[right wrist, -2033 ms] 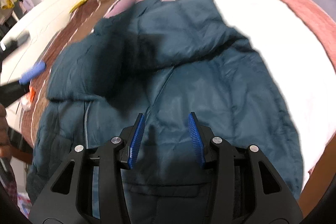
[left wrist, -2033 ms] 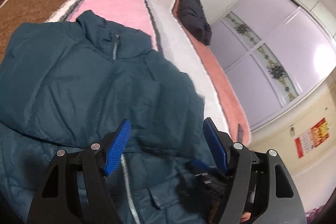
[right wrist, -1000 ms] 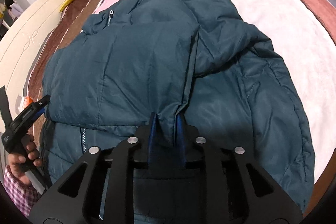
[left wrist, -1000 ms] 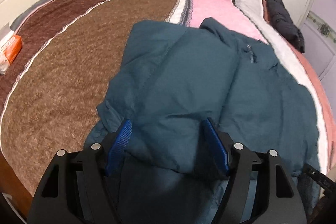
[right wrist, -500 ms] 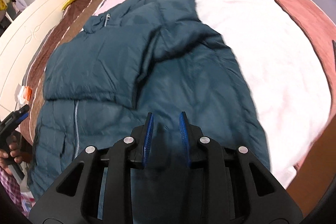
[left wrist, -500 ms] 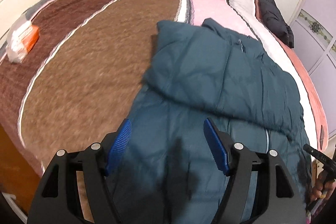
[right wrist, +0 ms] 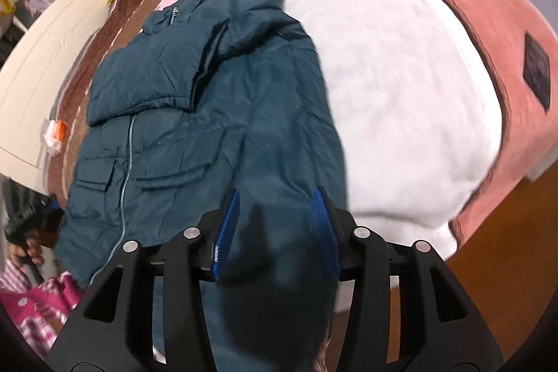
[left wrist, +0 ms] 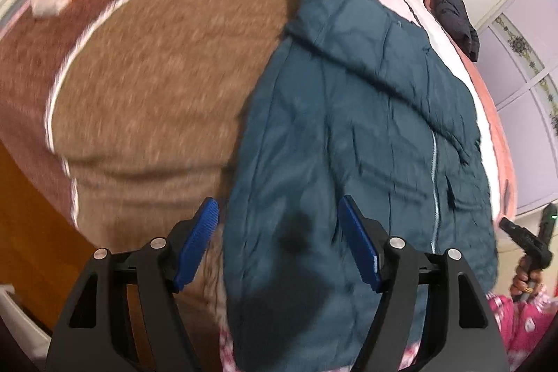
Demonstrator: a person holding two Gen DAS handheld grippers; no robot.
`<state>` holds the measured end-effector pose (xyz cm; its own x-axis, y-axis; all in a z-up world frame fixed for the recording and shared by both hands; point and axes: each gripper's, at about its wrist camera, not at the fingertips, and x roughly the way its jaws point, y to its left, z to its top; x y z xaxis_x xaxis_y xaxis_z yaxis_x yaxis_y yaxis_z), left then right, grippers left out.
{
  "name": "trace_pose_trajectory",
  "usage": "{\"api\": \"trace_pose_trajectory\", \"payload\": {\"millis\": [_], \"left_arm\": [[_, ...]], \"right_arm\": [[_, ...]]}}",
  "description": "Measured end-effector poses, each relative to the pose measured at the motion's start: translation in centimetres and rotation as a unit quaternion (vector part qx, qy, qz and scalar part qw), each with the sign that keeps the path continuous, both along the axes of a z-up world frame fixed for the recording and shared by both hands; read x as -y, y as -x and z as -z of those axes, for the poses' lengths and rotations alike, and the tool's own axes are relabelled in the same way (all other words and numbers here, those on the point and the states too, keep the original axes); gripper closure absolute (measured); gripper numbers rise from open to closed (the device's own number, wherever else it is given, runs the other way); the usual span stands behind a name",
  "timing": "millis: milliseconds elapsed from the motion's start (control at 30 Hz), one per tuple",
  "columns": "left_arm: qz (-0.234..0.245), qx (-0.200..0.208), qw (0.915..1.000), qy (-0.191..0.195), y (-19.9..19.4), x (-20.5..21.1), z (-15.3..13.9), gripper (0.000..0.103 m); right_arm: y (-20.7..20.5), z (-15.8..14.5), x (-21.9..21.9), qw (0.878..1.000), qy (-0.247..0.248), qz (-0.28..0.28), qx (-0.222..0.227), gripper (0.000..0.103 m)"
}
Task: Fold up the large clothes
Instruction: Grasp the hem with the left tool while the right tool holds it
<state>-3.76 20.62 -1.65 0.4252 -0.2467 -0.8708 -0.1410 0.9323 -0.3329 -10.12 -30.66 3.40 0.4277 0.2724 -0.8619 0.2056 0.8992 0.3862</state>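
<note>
The bed (left wrist: 146, 86) takes up most of the room, covered by a shaggy blanket (right wrist: 401, 75) in long stripes of brown, pink, white and salmon. On it lies the teal jacket (left wrist: 348, 135), a big padded coat, zipped down the front, with both sleeves already laid across its chest. Its hem reaches the bed's near edge, right under both tools.

The left gripper (left wrist: 279, 246) hovers with its jaws wide, the hem's left corner lying ahead and between them, nothing pinched. The right gripper (right wrist: 275, 232) has its jaws moderately open over the hem's right corner; whether they touch the cloth I cannot tell.

The coat looks soft, puffy and light for its bulk, with a smooth, faintly crinkled shell I would expect to be slippery. My guess is a thin pinch would slide off, so take a deep bite of each hem corner, padding and all. A stiff flap pocket (right wrist: 94, 173) and the pale zipper (right wrist: 127, 159) will resist creasing.
</note>
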Motion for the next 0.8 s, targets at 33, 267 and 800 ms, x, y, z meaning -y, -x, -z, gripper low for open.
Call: {"api": "trace_pose_trajectory", "payload": {"millis": [33,267,800], "left_arm": [[-0.002,-0.007,0.9999,0.011,0.6,-0.3,0.3,0.03],[-0.004,-0.038,0.9958,0.084,4.2,-0.6,1.9,0.03],[-0.026,-0.048,0.9811,0.186,5.4,-1.0,4.6,0.059]], "right_arm": [[0.5,0.2,0.5,1.0,-0.011,0.004,-0.006,0.055],[3.5,1.0,2.6,0.998,-0.049,0.019,-0.028,0.045],[8.1,3.1,4.9,0.985,-0.159,0.053,-0.031,0.031]]}}
